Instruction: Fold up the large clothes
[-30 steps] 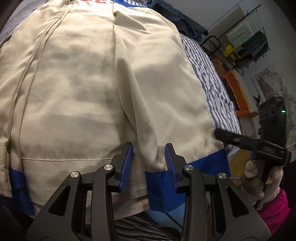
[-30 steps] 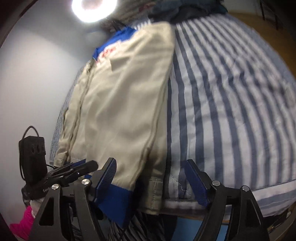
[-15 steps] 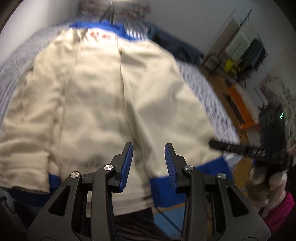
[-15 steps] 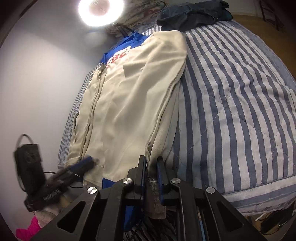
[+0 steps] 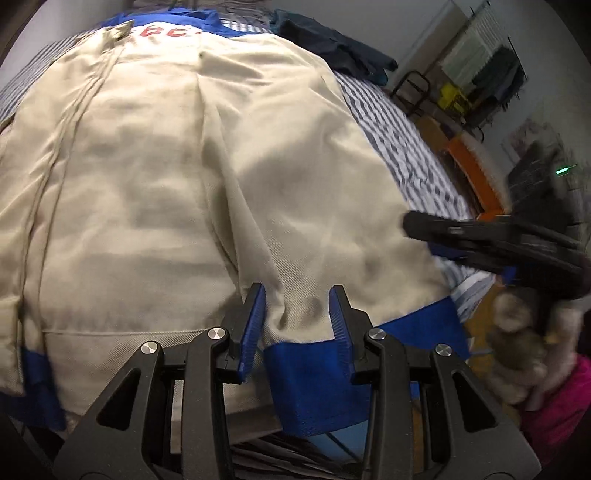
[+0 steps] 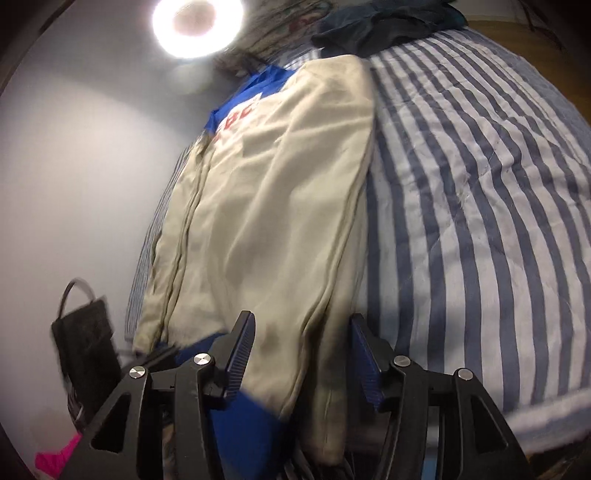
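A cream jacket (image 5: 147, 184) with blue collar, cuffs and hem band lies spread on the striped bed (image 5: 406, 147). One sleeve is folded down its middle, and the blue cuff (image 5: 306, 376) lies loose between the fingers of my left gripper (image 5: 297, 317), which stands open. In the right wrist view the jacket (image 6: 277, 184) runs away from me. Its right side edge and hem corner sit between the fingers of my right gripper (image 6: 303, 332), whose jaws are opening and do not press on the cloth. That right gripper (image 5: 480, 240) also shows at the jacket's right edge in the left wrist view.
Dark clothes (image 6: 388, 22) are piled at the bed's far end under a ring light (image 6: 197, 27). A clothes rack (image 5: 480, 66) and an orange object (image 5: 472, 166) stand beyond the bed. A person's hand in a furry cuff and pink sleeve (image 5: 517, 350) holds the right gripper.
The right gripper pinched the jacket's side edge half a second ago and now stands apart again. The left gripper pulled back, then returned over the cuff, its jaws unchanged.
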Available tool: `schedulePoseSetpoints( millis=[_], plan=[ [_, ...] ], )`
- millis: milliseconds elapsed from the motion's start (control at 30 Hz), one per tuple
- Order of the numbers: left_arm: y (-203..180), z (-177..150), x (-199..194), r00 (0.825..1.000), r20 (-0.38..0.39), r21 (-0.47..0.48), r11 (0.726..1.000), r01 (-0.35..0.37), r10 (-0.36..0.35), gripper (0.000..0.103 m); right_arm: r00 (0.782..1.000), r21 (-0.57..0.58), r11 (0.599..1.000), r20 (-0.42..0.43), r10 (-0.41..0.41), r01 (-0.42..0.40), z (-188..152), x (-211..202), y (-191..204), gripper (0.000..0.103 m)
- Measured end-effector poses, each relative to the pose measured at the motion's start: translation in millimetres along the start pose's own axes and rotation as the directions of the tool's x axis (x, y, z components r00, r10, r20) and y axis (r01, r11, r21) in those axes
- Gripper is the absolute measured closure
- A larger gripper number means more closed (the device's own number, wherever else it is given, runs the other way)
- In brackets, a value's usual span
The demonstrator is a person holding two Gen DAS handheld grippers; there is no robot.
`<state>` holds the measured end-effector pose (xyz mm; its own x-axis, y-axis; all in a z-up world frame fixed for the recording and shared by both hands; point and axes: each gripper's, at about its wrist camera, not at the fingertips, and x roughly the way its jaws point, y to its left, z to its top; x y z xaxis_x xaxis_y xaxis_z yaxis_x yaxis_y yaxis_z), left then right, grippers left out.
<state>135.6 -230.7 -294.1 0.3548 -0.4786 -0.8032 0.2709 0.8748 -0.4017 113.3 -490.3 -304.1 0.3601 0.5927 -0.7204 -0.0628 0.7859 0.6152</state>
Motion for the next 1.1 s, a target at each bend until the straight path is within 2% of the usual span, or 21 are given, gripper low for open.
schedulePoseSetpoints(
  millis=[33,67,100,200,300,367,467,567,633,700,767,867,933,1000,1100],
  plan=[
    [0.1,0.9,-3.4,1.000,0.004,-0.007,1.000,0.003,-0.003,0.068,1.000,0.026,1.000,0.000,0.010,-0.010,3.3,5.5,-5.1,0.058],
    [0.5,0.4,-9.2,1.000,0.011,-0.015,1.000,0.004,-0.004,0.068,1.000,0.056,0.998,-0.008,0.014,-0.013,5.9,12.6,-10.2,0.074],
    [0.8,0.4,-16.6,1.000,0.018,-0.021,1.000,0.005,-0.005,0.068,1.000,0.076,0.997,-0.020,0.007,-0.005,7.1,18.2,-13.0,0.084],
    [3.7,6.5,-44.2,0.998,0.054,-0.034,0.999,0.015,-0.013,0.068,0.999,0.067,0.997,-0.025,-0.037,0.039,6.4,24.7,-5.8,0.097],
    [12.9,21.9,-83.4,0.994,0.111,-0.035,0.999,0.017,-0.013,0.068,0.984,-0.032,0.984,-0.005,-0.176,0.176,6.8,17.1,23.8,0.100],
    [23.6,35.5,-112.5,0.987,0.159,-0.030,1.000,0.006,-0.001,0.068,0.963,-0.107,0.957,0.012,-0.270,0.270,7.4,14.1,47.0,0.100],
    [47.9,56.8,-155.4,0.974,0.225,-0.053,0.999,-0.008,0.019,0.068,0.904,-0.266,0.865,0.082,-0.419,0.425,7.0,14.5,97.5,0.100],
    [77.1,76.6,-196.7,0.952,0.301,-0.089,0.995,-0.037,0.062,0.068,0.870,-0.373,0.790,0.128,-0.476,0.487,9.1,21.7,130.9,0.101],
    [99.6,82.0,-221.0,0.933,0.349,-0.127,0.991,-0.046,0.088,0.068,0.853,-0.443,0.737,0.155,-0.498,0.510,11.0,31.7,161.0,0.101],
    [123.4,81.0,-239.7,0.916,0.390,-0.180,0.983,-0.027,0.097,0.068,0.835,-0.521,0.668,0.188,-0.518,0.532,11.0,47.6,196.6,0.101],
    [145.2,76.2,-253.4,0.905,0.412,-0.245,0.969,0.001,0.103,0.068,0.835,-0.581,0.625,0.194,-0.514,0.520,10.4,66.2,226.4,0.101],
    [172.0,69.5,-265.5,0.903,0.424,-0.318,0.945,0.075,0.071,0.068,0.843,-0.656,0.576,0.179,-0.508,0.487,3.8,99.5,260.0,0.101],
    [179.9,62.6,-276.5,0.892,0.445,-0.338,0.937,0.084,0.080,0.068,0.844,-0.711,0.538,0.147,-0.517,0.453,-3.4,135.9,279.5,0.101],
    [185.9,57.9,-288.4,0.878,0.470,-0.348,0.933,0.090,0.091,0.068,0.840,-0.739,0.523,0.105,-0.532,0.424,-11.7,166.7,284.8,0.100],
    [191.7,52.2,-298.9,0.867,0.488,-0.357,0.929,0.094,0.099,0.068,0.819,-0.767,0.507,0.043,-0.572,0.394,-26.5,205.9,277.7,0.100]
  ],
)
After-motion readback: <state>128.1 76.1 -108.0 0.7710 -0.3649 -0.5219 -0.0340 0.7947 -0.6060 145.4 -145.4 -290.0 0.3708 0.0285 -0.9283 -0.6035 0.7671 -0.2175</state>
